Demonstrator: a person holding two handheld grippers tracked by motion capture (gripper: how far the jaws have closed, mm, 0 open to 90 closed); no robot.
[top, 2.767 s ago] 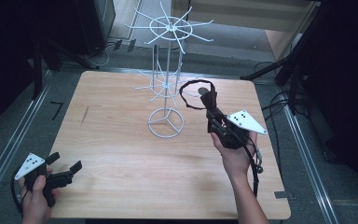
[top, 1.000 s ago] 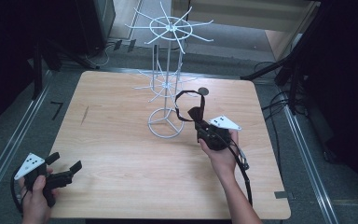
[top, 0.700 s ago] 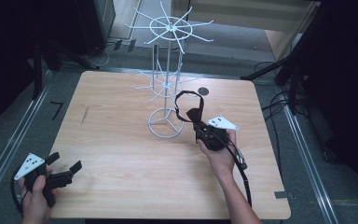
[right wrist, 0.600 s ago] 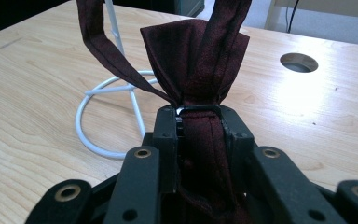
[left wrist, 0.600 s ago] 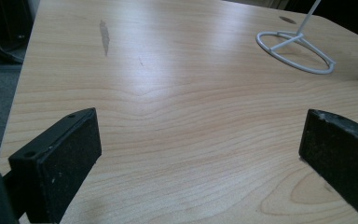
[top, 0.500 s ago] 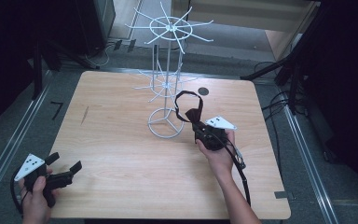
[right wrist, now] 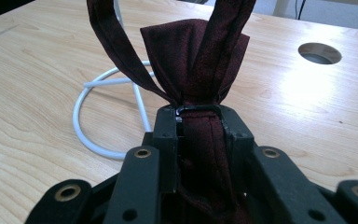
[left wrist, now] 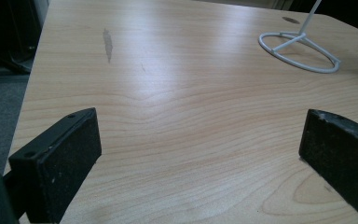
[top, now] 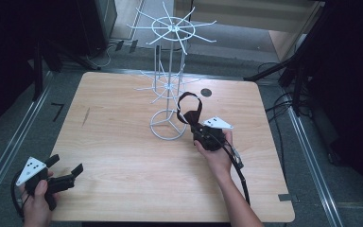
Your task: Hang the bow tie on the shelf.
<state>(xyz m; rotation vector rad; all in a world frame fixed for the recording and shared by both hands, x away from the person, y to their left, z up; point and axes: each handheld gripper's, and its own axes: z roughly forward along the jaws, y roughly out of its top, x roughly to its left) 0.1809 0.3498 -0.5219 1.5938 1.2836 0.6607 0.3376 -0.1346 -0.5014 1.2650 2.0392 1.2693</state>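
Observation:
A dark maroon bow tie [top: 189, 111] with a looped strap is pinched in my right gripper [top: 199, 128], which is shut on it just right of the white wire rack's ring base [top: 168, 124]. In the right gripper view the bow tie [right wrist: 200, 60] rises from between the closed jaws, its strap looping upward, with the ring base [right wrist: 86, 121] behind it. The white wire rack [top: 170, 56] stands upright at the table's middle back, with spoke arms at two heights. My left gripper [top: 68, 174] rests open at the table's front left corner; nothing lies between its fingers [left wrist: 60, 158].
The wooden table [top: 123, 156] has a round cable hole [top: 206, 92] behind my right gripper. A dark scuff [left wrist: 107, 42] marks the left part. Metal rails run along both sides, and cables lie on the floor at right.
My right gripper has carried the bow tie left and forward, from the table's right side to beside the rack's ring base. The left gripper has stayed in place.

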